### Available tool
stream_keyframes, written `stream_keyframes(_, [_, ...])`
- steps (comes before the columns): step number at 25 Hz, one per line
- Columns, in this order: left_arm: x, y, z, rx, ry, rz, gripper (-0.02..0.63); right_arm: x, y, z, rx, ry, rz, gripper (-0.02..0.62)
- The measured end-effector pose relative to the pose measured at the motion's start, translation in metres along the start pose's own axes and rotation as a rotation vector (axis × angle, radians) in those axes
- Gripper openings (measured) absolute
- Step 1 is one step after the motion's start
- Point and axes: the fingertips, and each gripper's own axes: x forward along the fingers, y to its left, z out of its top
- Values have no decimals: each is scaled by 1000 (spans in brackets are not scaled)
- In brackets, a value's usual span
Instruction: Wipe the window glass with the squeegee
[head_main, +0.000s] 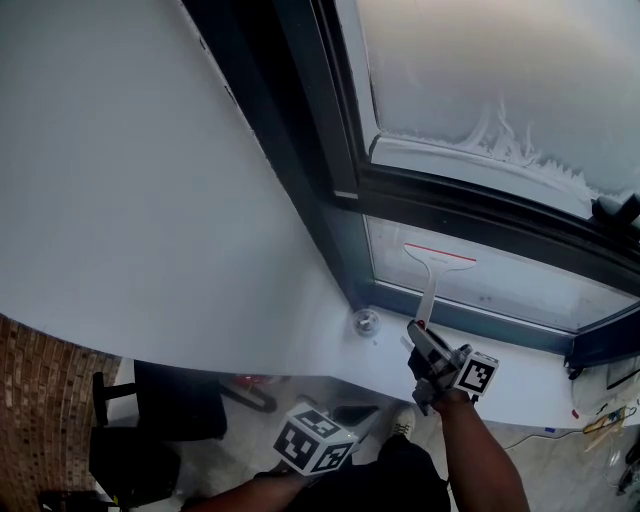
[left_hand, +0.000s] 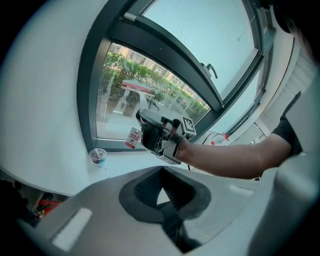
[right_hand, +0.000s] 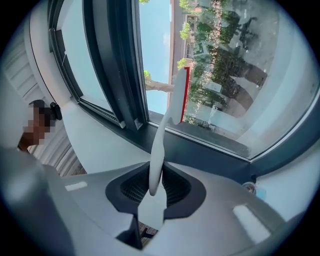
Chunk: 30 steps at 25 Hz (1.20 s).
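Squeegee (head_main: 432, 278) is up on the lower window glass (head_main: 520, 290), red-edged blade against the pane, handle clamped in the right gripper (head_main: 420, 338) above the sill (head_main: 520, 378). Left gripper (left_hand: 162, 196) hangs low, jaws together, empty.

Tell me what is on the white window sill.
A small cup stands on the sill near the frame's corner. The right gripper, shut on the squeegee, covers the stretch beneath it.
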Motion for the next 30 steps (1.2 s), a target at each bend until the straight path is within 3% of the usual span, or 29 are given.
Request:
stream_keyframes(21, [23,23,2,-61,43,42,0,-20,-97,-20,93,28,-100,87])
stream_keyframes(30, [33,27,-8,-100,49,56,1,-26,-128,-43,153,51,-101,83])
